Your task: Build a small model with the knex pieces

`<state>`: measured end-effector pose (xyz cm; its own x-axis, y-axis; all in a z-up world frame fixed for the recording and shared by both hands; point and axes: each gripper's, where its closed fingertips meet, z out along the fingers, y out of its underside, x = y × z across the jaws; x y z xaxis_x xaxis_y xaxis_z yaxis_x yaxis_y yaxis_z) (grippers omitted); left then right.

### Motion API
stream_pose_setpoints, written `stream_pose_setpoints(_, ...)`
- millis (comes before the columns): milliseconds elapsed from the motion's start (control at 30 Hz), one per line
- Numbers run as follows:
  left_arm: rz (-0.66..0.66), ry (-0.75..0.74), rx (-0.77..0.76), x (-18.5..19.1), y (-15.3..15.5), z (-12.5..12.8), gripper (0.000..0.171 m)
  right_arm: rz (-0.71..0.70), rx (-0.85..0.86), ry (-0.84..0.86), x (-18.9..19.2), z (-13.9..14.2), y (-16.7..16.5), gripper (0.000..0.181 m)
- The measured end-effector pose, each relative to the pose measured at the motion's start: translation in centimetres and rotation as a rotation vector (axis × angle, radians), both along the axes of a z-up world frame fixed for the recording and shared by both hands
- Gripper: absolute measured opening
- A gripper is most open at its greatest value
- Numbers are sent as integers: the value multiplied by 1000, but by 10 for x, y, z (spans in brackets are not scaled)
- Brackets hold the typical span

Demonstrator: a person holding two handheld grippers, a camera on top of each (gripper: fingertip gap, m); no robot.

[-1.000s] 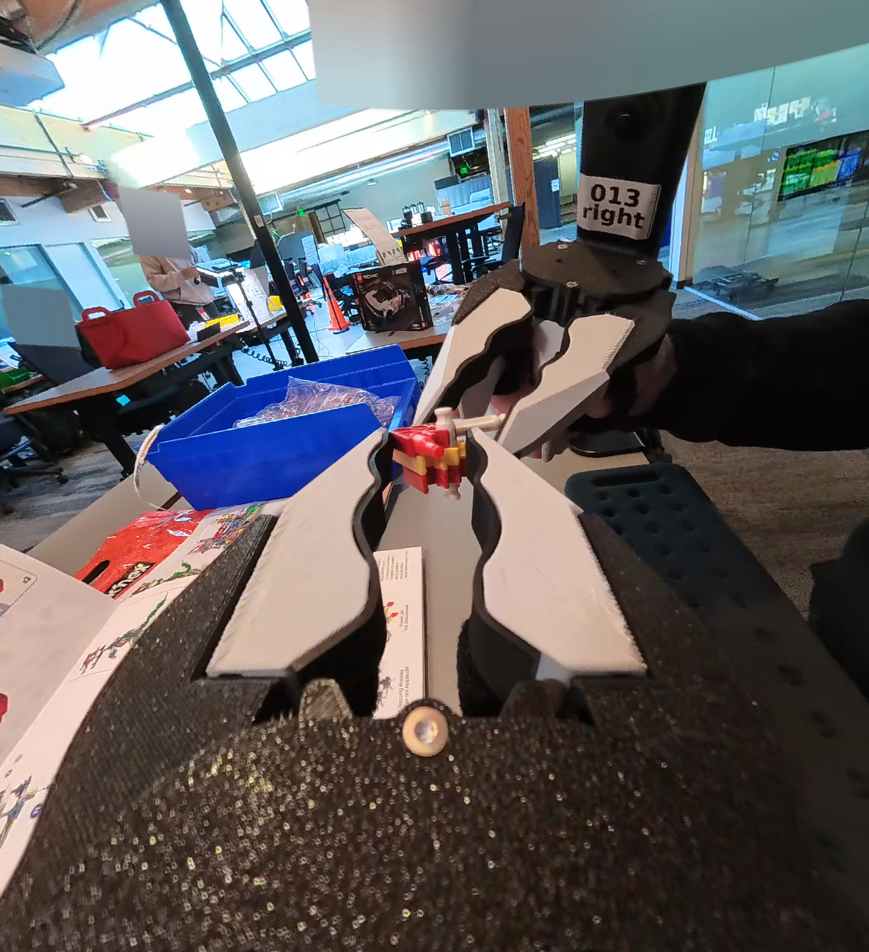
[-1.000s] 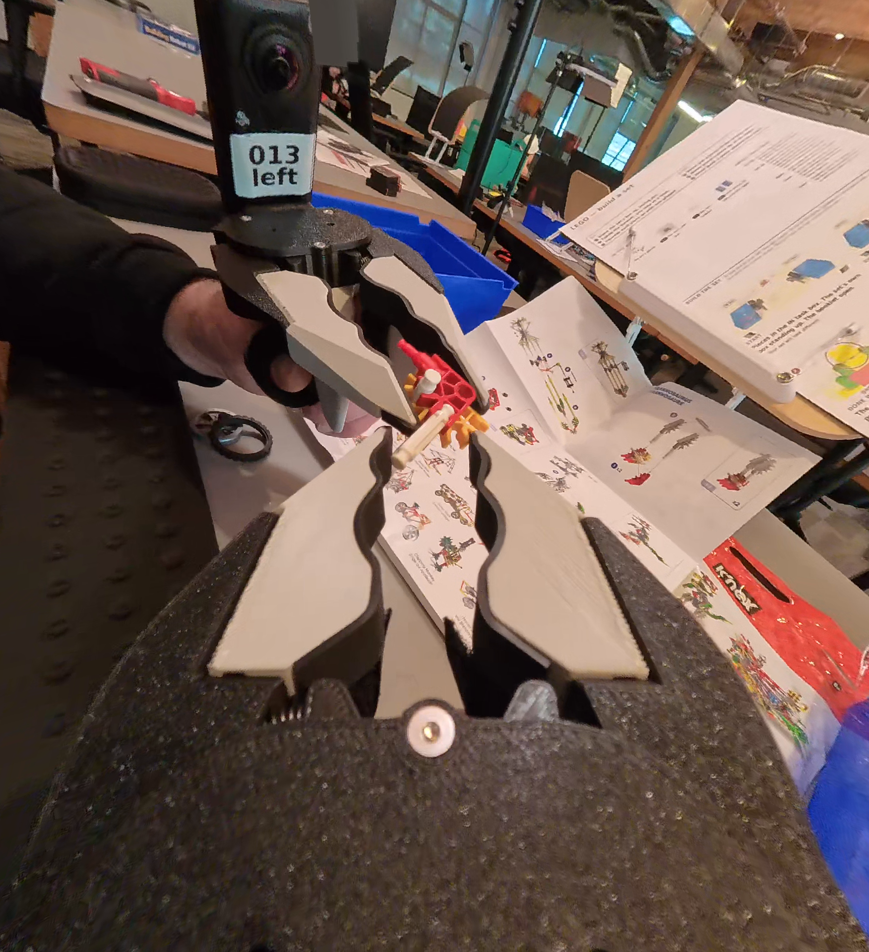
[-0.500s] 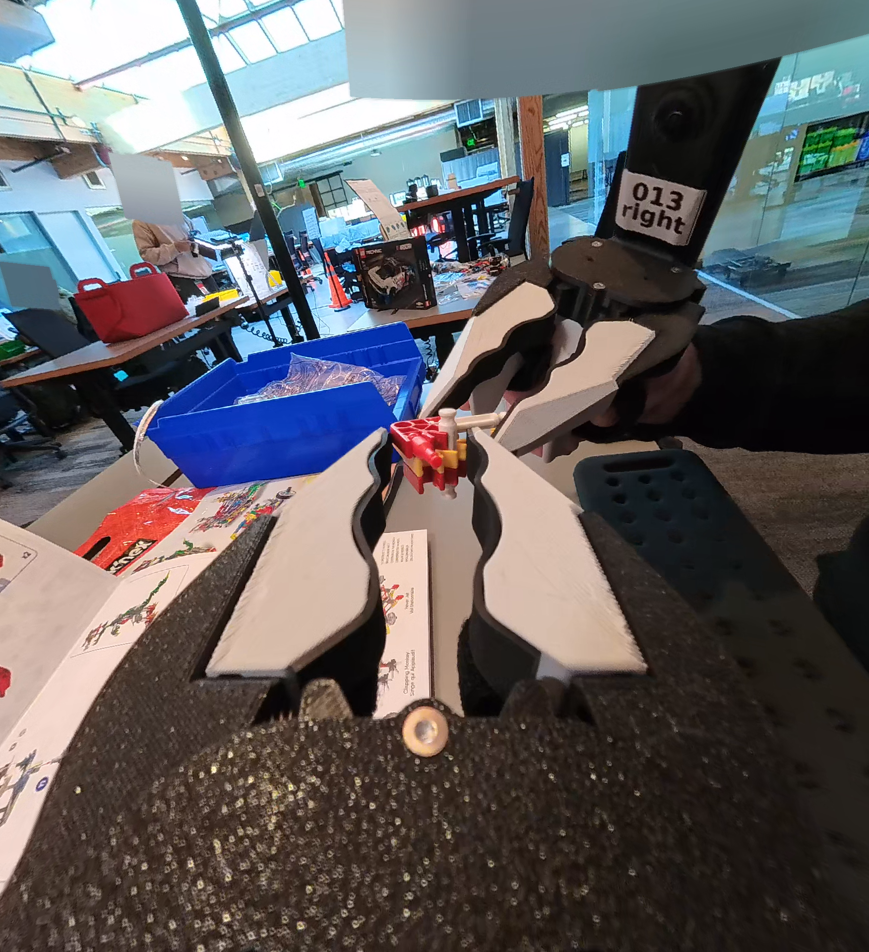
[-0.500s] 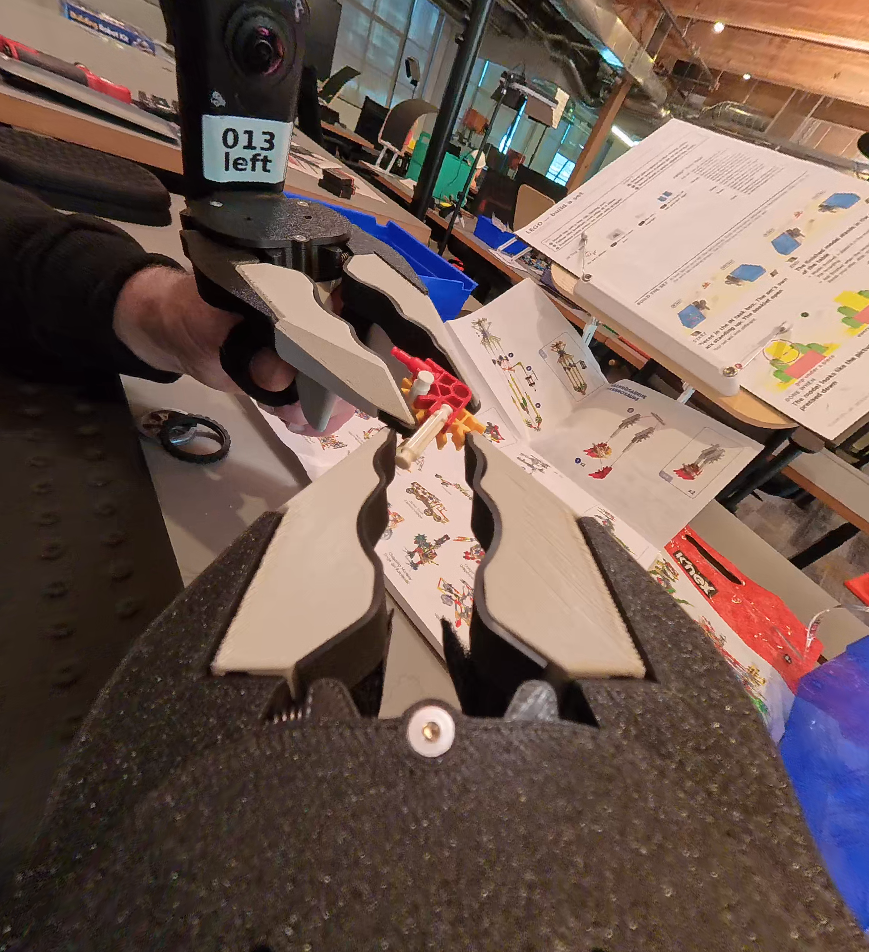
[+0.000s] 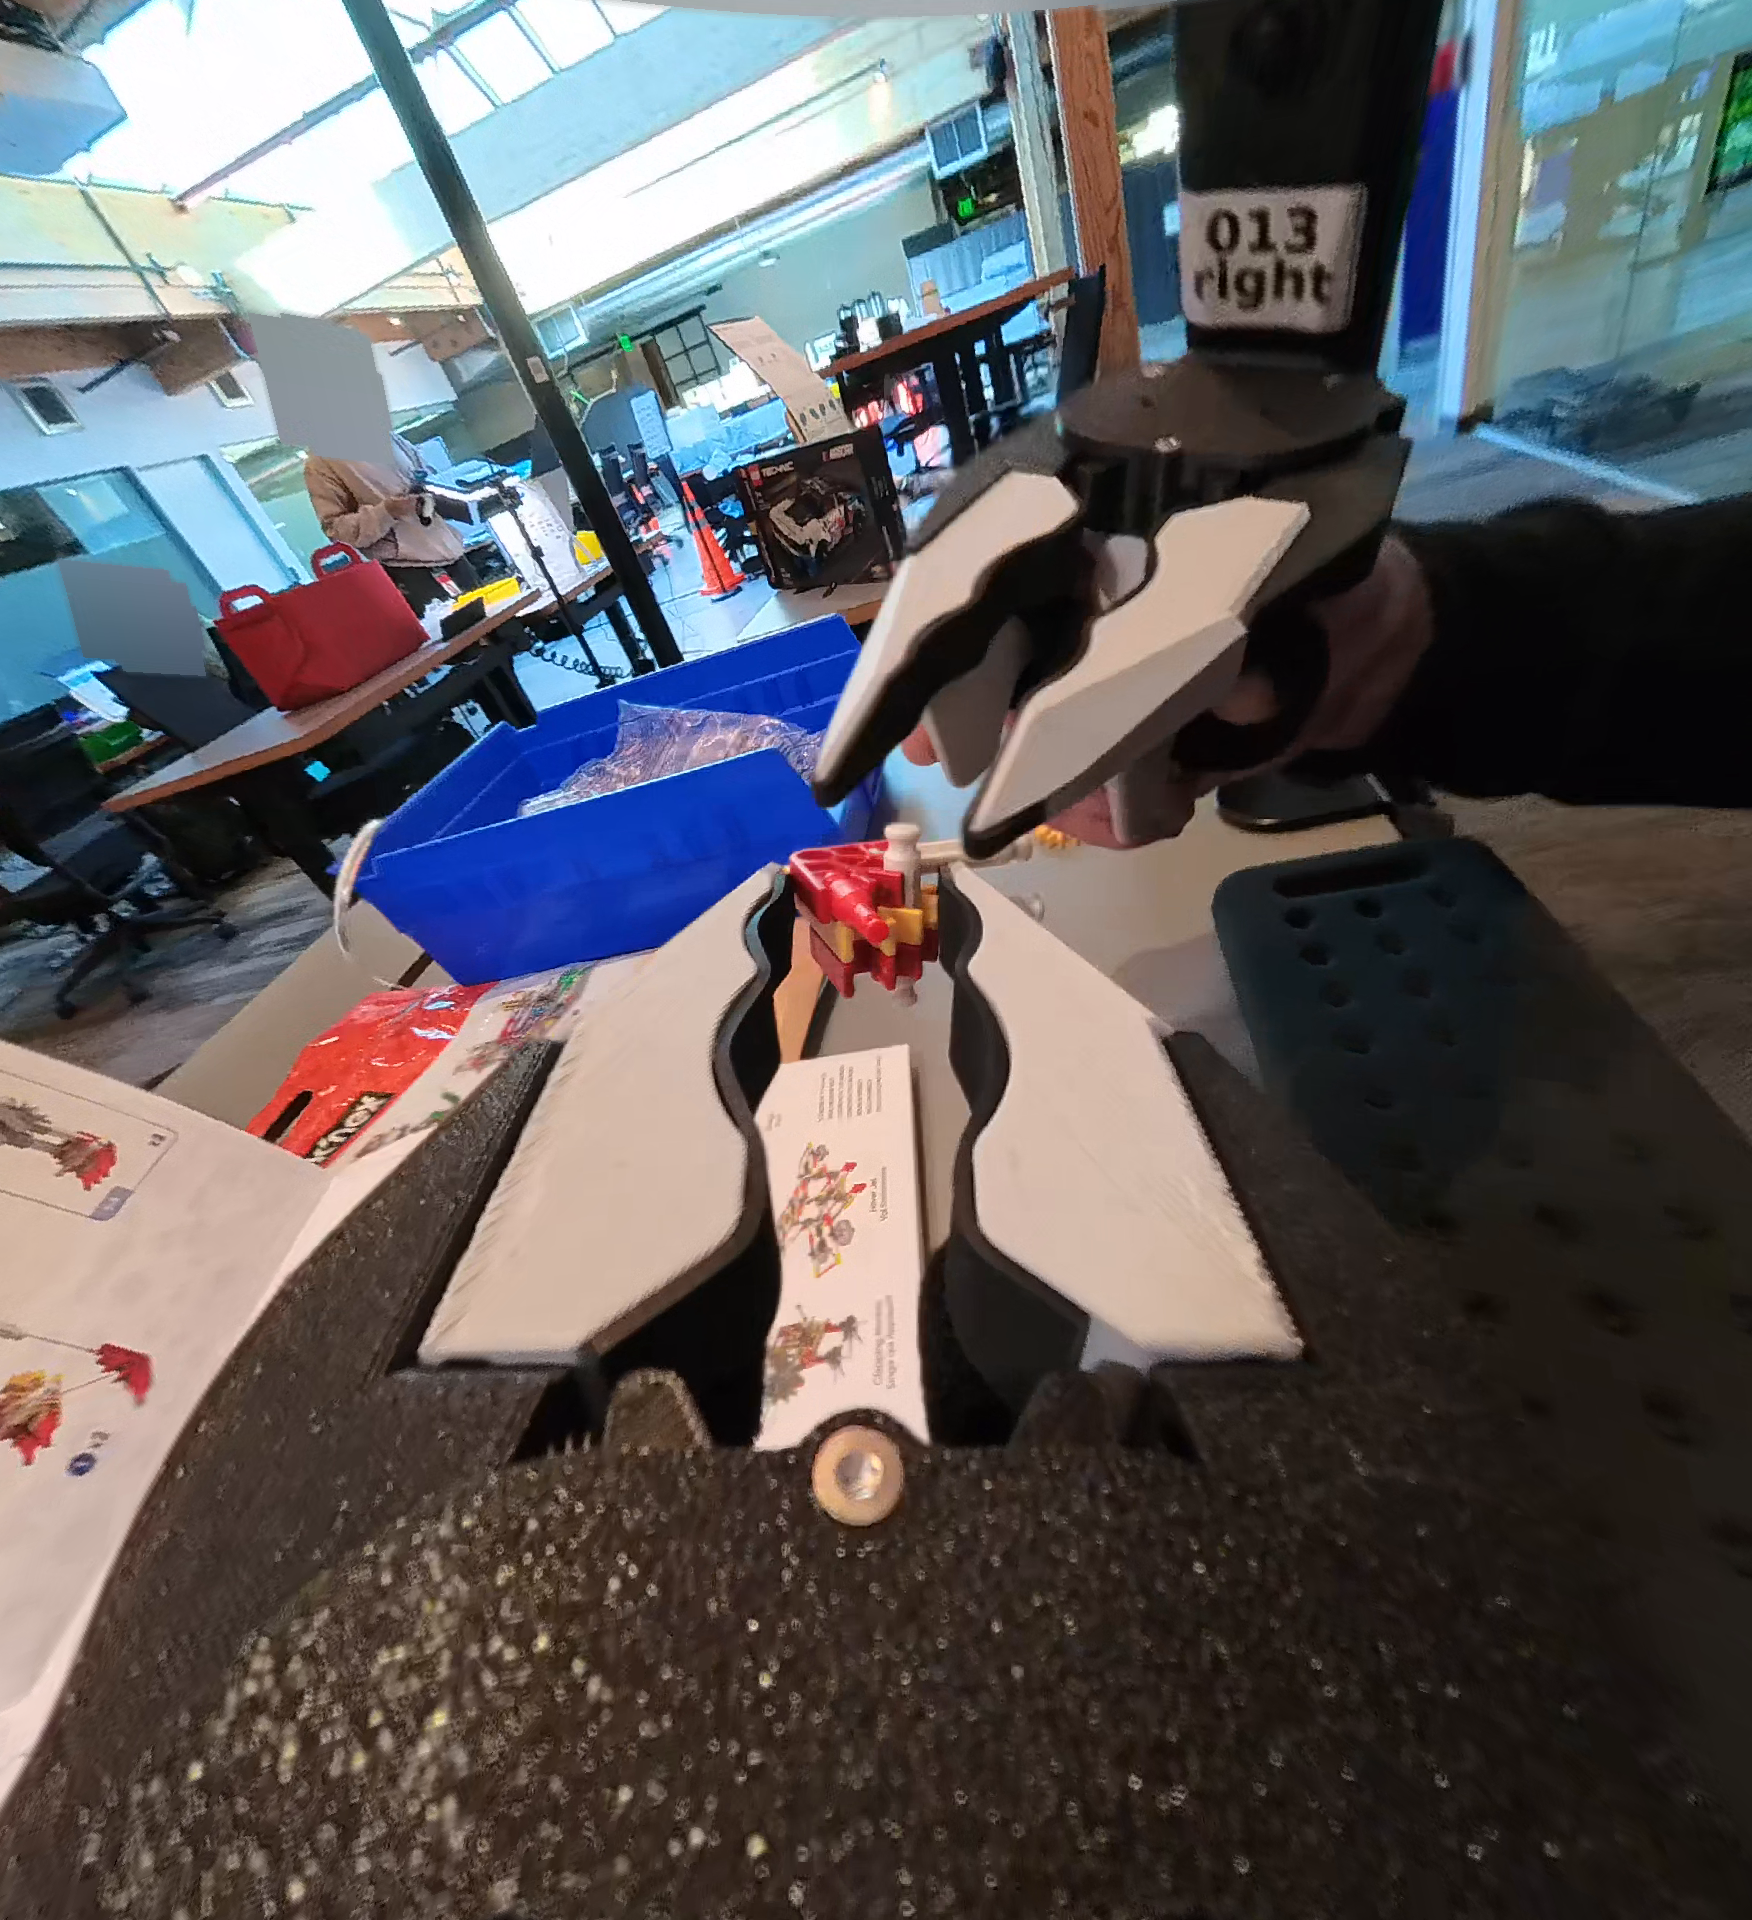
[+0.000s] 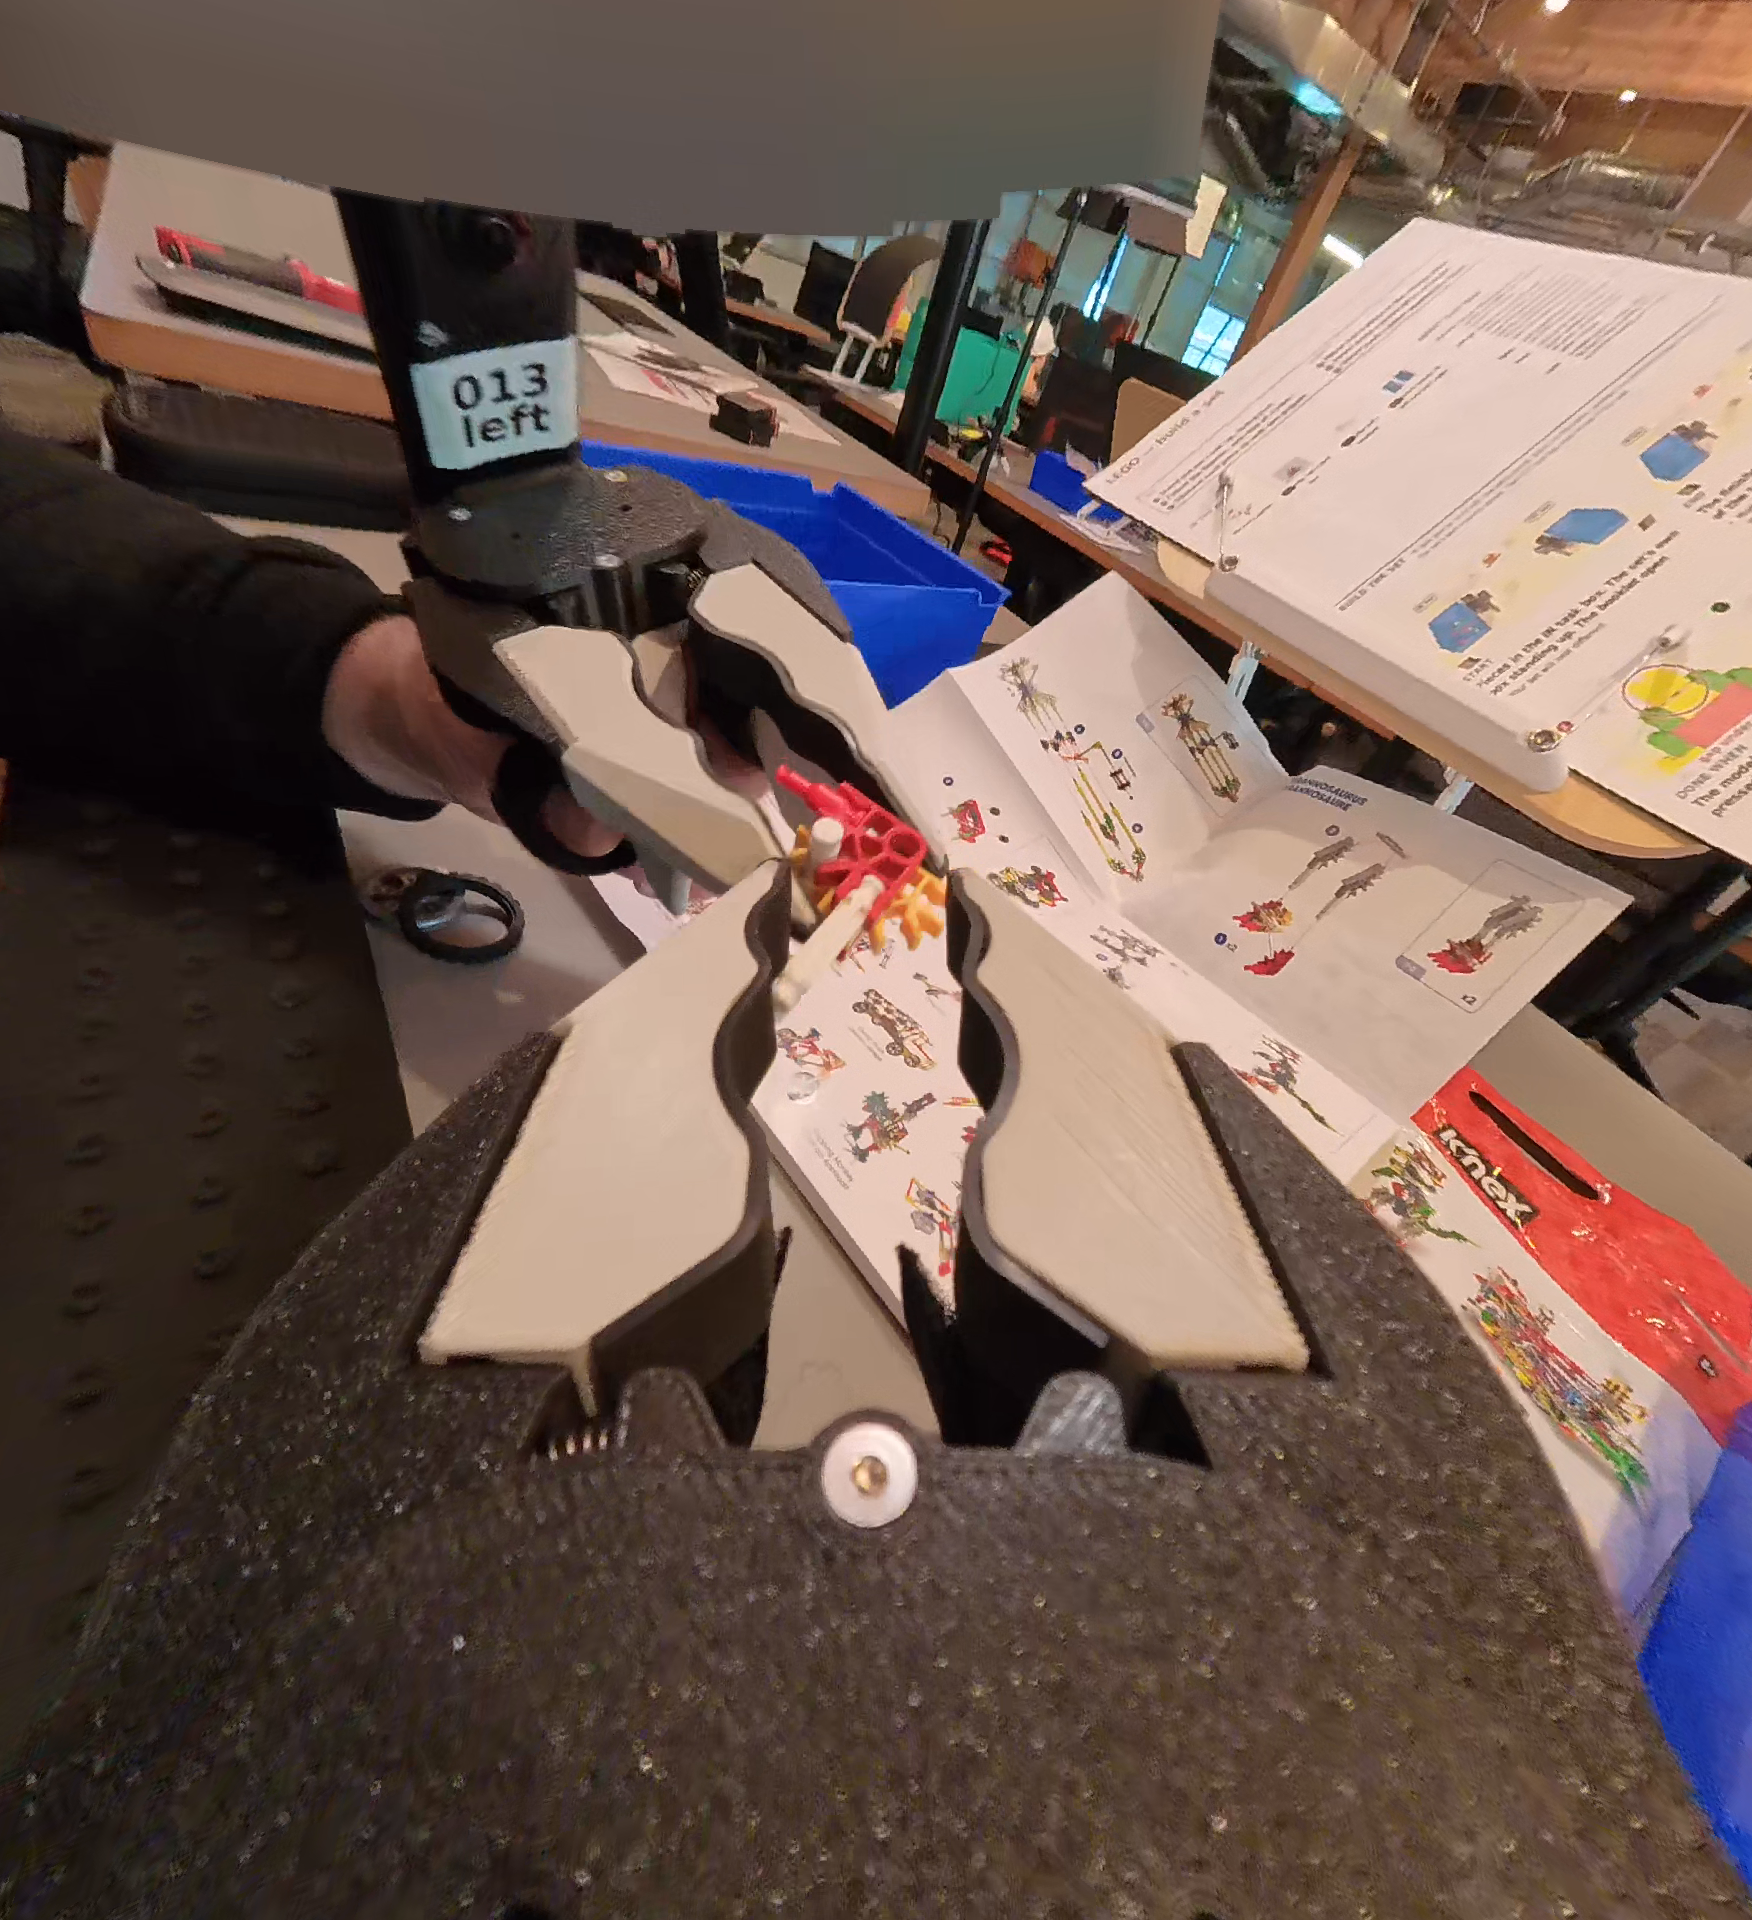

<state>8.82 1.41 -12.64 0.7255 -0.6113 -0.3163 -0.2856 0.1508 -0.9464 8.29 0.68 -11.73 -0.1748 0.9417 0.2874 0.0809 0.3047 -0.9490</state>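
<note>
- Bin (image 5: 581, 883) at the table's (image 5: 1100, 925) far edge, bag (image 5: 706, 748) inside.
- Booklet (image 6: 1215, 831) open mid-table; packet (image 6: 1578, 1247) beside it, toward the bin.
- Ring (image 6: 461, 916) near the mat (image 6: 145, 1091).

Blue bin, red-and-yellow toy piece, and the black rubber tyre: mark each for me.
blue bin (image 5: 581, 883), left wrist view, on its front wall.
red-and-yellow toy piece (image 5: 856, 920), left wrist view, on its red body.
black rubber tyre (image 6: 461, 917), right wrist view, on its near rim.

A red and yellow toy assembly (image 5: 867, 920) is clamped between the left gripper (image 5: 864, 904) tips at twelve o'clock. The right gripper (image 5: 898, 816), jaws apart, is seen at one o'clock, a blue bin (image 5: 581, 883) at eleven.
</note>
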Motion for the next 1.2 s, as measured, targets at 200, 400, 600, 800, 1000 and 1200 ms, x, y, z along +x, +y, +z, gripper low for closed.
stream_pose_setpoints(200, 40, 102, 21, 0, 3, -7, 23, 39, -41, -66, -7, -6, -3, 20)
stream_pose_setpoints(400, 60, 166, 37, 0, 5, -11, 23, 33, -49, -104, -8, -10, 3, 29)
stream_pose_setpoints(600, 65, 259, 23, -2, 7, -18, 23, 68, -40, -165, -10, -18, 2, 25)
stream_pose_setpoints(800, 80, 332, 9, -6, 10, -27, 23, 105, -41, -194, -14, -28, 5, 25)
stream_pose_setpoints(1000, 67, 352, -25, -7, 12, -36, 22, 154, 3, -198, -15, -36, 7, 22)
stream_pose_setpoints(1200, 55, 371, -37, -7, 17, -39, 20, 174, 29, -199, -15, -39, 11, 20)
